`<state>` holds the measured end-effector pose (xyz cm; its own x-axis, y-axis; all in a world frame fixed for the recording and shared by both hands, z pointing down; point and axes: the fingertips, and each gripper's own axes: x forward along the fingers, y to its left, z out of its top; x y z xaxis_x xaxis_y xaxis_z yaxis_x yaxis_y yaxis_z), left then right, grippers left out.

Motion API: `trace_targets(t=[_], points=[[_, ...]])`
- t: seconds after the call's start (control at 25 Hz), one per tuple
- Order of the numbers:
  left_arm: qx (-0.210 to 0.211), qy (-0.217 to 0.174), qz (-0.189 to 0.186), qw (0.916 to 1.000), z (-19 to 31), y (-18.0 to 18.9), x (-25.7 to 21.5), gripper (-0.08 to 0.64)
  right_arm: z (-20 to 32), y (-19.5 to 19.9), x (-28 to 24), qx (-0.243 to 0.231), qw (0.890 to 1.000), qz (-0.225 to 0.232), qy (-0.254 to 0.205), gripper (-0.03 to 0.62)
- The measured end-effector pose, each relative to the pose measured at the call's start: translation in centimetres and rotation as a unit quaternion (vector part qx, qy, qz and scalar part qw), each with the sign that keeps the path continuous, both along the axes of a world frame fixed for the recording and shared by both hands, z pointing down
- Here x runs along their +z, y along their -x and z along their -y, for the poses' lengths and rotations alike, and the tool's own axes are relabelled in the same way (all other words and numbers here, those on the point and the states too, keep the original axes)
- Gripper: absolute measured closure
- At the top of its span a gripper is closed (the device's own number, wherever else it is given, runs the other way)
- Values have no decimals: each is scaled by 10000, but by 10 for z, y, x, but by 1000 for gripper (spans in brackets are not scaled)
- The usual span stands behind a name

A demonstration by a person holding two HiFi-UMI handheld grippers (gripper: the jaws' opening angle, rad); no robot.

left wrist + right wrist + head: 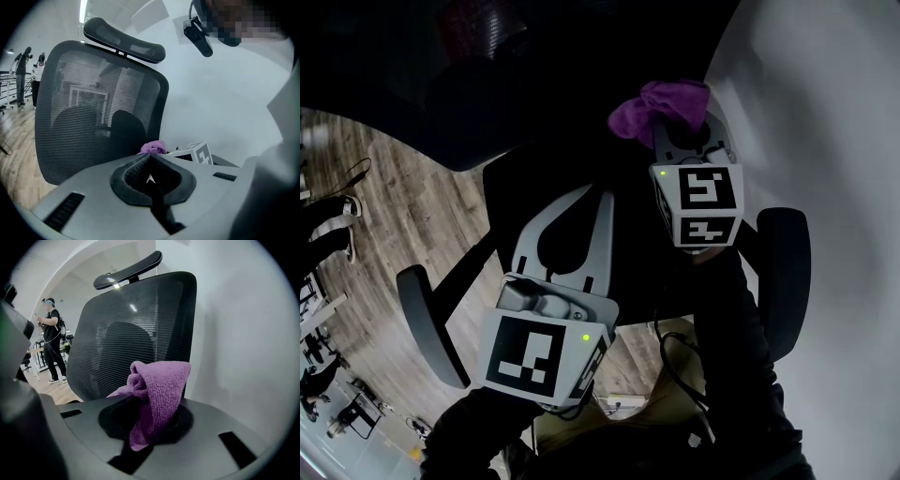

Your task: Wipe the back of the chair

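Ahead of both hand-held grippers: chair back [126, 333], black mesh, upright, with a headrest [129, 270] above it and a white wall [243, 333] to the right.

Item 1. Right hand-held gripper [680, 131]: jaws clamped on a purple cloth [159, 385], which bunches up out of the jaws and hangs over their front. Cloth faces the lower right part of the mesh; whether it touches the mesh cannot be told.

Item 2. Left hand-held gripper [150, 158]: jaws drawn together, nothing between them. Sits back from the right one, pointed at the same chair back.

Step in hand, by judgement: approach, cloth brought up to the mesh, wiping not clearly under way.

Next move calls for: pressing the cloth flat on the mesh, then stroking across it, lightly, since mesh gives.
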<state>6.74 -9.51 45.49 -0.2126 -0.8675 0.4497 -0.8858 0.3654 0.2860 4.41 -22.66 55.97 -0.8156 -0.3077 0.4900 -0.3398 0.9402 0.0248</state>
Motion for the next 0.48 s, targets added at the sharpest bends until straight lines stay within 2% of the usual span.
trace_targets(t=[0.24,0.48], points=[[85,18,-33,10000,4,-7,7,560,11,-11,5,180,9998,-25,-40,524],[145,31,-87,9999,1,4,8,560,15,-10,6,414,9990,-142,-64,524]])
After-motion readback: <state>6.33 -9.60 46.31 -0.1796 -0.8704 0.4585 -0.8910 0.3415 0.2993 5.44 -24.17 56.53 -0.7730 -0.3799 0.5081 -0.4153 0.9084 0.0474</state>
